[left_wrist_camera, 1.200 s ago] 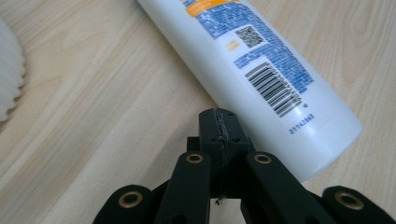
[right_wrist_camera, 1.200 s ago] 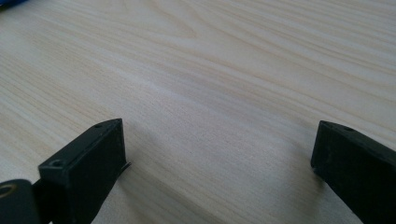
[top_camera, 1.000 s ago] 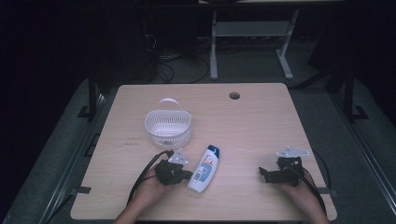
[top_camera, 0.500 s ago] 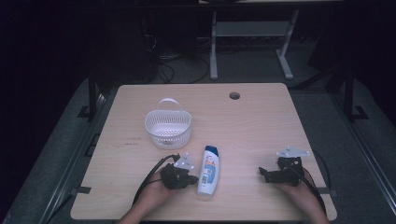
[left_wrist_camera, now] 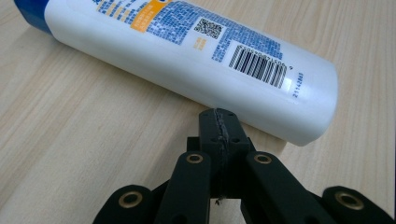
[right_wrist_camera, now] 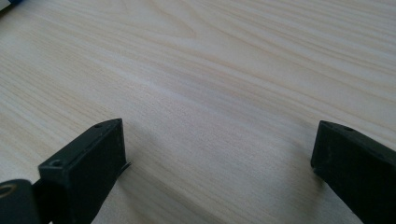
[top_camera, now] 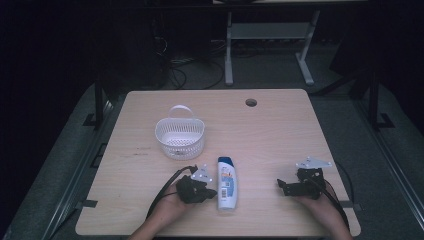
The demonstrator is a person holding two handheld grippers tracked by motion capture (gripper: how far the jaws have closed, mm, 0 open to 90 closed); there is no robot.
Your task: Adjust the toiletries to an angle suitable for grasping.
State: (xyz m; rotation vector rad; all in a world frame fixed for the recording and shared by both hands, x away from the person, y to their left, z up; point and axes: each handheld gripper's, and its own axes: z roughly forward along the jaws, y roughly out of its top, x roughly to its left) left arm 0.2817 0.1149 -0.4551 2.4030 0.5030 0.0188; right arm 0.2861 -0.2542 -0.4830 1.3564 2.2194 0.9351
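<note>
Fingers of the left gripper are pressed flat together with nothing between them, their joined tip touching or almost touching the long side of the white plastic shampoo bottle with the blue cap and barcode label; the left gripper view does not settle which. In the high view that left gripper lies at about nine o'clock from the bottle, which rests on its side near the front edge of the pale wooden table, cap pointing towards twelve o'clock. The right gripper sits well apart at three o'clock from the bottle. Its jaws stand wide open over bare wood in the right gripper view, and they hold nothing.

Farther off, at about eleven o'clock from the bottle, stands the white perforated plastic basket with an arched handle; nothing shows inside it. Beyond it, near the far edge, is a round cable hole in the tabletop.

Judging by the layout, the work looks like getting the bottle into the basket, and it is barely begun: the bottle is not gripped, not lifted, and lies apart from the basket. Jaws pressed shut against its flank suggest nudging or turning it rather than picking it up. Left to do, by this reading: open the jaws, take hold, carry the bottle over and set it inside.
</note>
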